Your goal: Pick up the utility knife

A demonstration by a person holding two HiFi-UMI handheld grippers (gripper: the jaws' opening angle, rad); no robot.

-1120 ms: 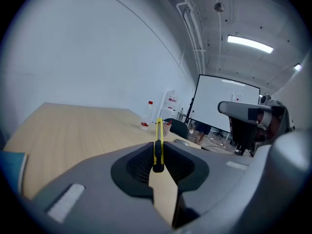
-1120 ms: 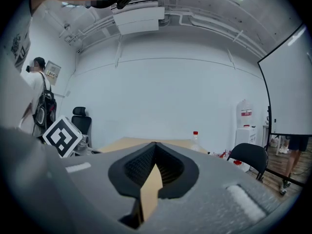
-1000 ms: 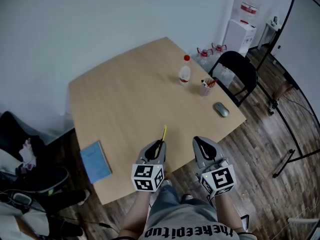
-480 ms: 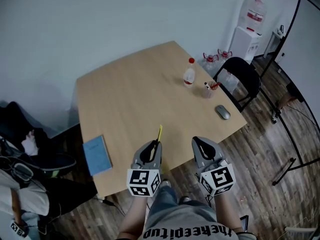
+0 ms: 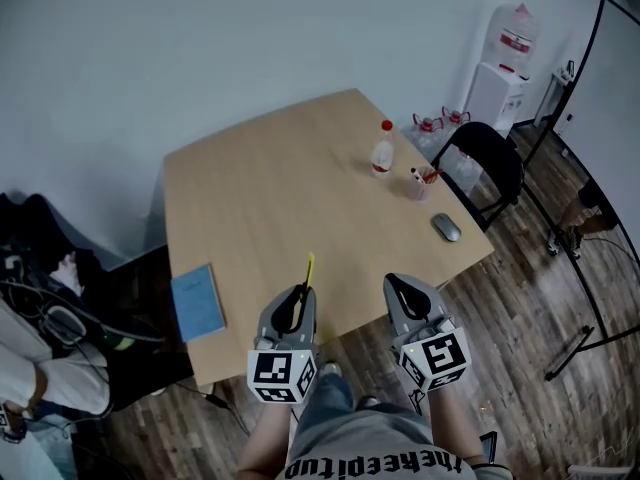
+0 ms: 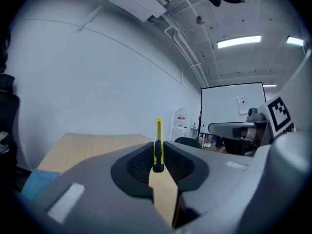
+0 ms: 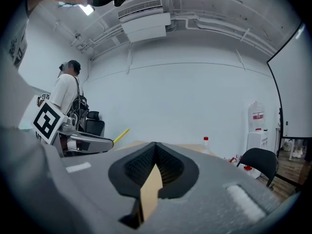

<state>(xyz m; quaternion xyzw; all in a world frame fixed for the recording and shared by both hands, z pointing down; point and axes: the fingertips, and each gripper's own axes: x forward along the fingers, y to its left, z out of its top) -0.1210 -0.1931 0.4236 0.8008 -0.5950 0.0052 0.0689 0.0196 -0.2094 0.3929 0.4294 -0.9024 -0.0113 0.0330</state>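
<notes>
One overhead, two level — shared table (image 5: 260, 188)

Left gripper (image 6: 157, 156) clamps the yellow utility knife (image 6: 158, 145) upright.

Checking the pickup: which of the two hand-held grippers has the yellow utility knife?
The left hand-held gripper: its jaws clamp the utility knife, which sticks out past them. The right hand-held gripper is shut on nothing.

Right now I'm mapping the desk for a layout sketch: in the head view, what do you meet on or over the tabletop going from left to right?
blue notebook → utility knife → bottle → pen cup → mouse
</notes>
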